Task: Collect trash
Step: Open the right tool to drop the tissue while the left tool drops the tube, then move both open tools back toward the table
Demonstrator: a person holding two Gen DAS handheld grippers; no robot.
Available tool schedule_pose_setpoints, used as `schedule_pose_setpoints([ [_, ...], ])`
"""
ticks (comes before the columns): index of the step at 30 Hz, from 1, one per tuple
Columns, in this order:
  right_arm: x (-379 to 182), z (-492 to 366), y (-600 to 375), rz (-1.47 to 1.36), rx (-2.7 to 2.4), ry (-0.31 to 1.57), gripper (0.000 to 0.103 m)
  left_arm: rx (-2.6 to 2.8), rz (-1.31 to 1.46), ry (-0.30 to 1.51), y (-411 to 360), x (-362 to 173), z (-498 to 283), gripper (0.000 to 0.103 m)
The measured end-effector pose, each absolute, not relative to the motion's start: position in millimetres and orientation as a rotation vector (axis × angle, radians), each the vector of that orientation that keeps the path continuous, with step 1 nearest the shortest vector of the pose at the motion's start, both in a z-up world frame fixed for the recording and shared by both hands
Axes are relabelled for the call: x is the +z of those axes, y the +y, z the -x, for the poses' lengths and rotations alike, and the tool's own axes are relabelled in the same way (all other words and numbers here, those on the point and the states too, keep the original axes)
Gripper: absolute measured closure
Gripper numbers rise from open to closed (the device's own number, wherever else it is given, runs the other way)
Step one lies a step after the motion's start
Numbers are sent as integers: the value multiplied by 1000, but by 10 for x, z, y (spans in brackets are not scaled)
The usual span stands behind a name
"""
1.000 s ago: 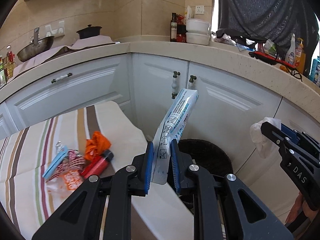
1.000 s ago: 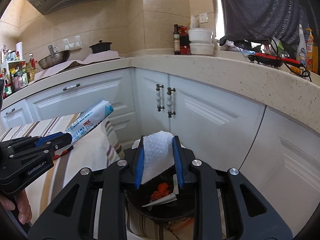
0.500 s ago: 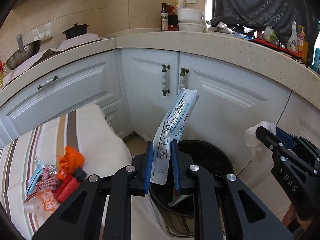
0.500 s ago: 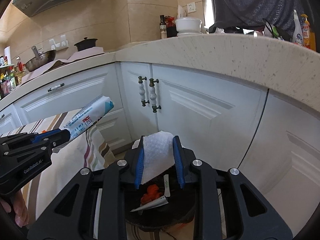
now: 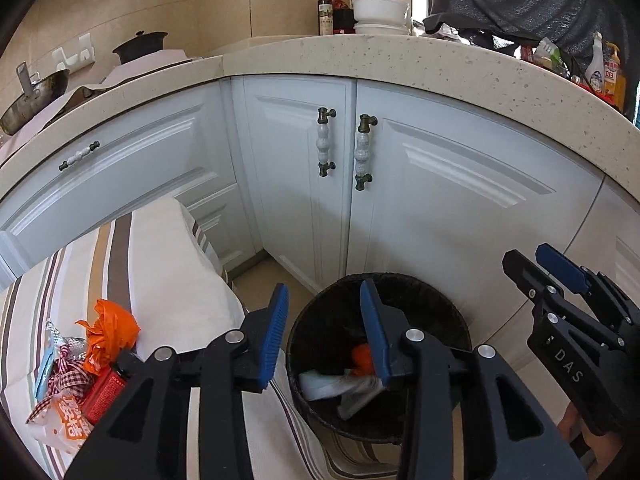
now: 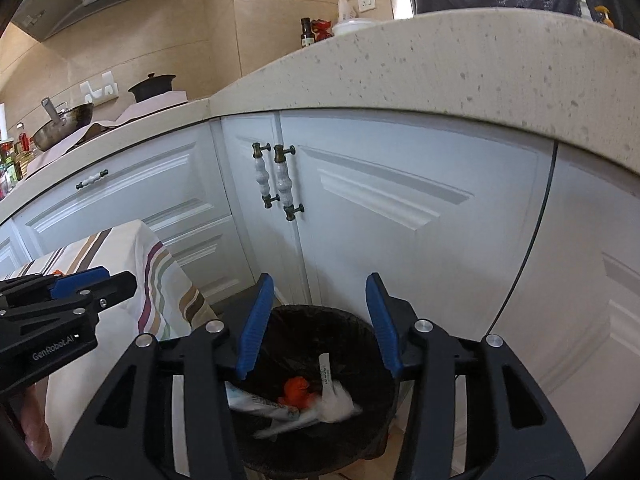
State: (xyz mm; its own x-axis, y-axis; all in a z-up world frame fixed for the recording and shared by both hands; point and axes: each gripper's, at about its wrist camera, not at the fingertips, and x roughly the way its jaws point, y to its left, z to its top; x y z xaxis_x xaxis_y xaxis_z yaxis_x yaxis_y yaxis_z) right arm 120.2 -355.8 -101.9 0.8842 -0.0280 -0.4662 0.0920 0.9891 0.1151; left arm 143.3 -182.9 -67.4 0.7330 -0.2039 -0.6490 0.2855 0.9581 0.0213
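Blue ribbed fingers (image 5: 276, 332) opening, empty, above round black bin (image 5: 448, 304).

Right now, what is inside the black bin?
In the black bin lie an orange scrap, a white tissue and a blue-and-white wrapper, blurred. Anything beneath them is covered, and the bin's near side is hidden by the right gripper.

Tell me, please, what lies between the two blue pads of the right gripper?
Nothing is held between them. In the right wrist view, the right gripper has its jaws opening, and through the gap shows only the black trash bin below, with dropped trash inside.
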Motion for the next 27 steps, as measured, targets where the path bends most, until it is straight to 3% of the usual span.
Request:
schedule_pose_setpoints([
  [11, -837, -1050, -3386, -129, -39, 458, 54, -235, -85, 649, -1541, -484, -1267, 53],
  [27, -488, -841, -2421, -99, 150, 441, 54, 3, -35, 620, -220, -344, -798, 50],
])
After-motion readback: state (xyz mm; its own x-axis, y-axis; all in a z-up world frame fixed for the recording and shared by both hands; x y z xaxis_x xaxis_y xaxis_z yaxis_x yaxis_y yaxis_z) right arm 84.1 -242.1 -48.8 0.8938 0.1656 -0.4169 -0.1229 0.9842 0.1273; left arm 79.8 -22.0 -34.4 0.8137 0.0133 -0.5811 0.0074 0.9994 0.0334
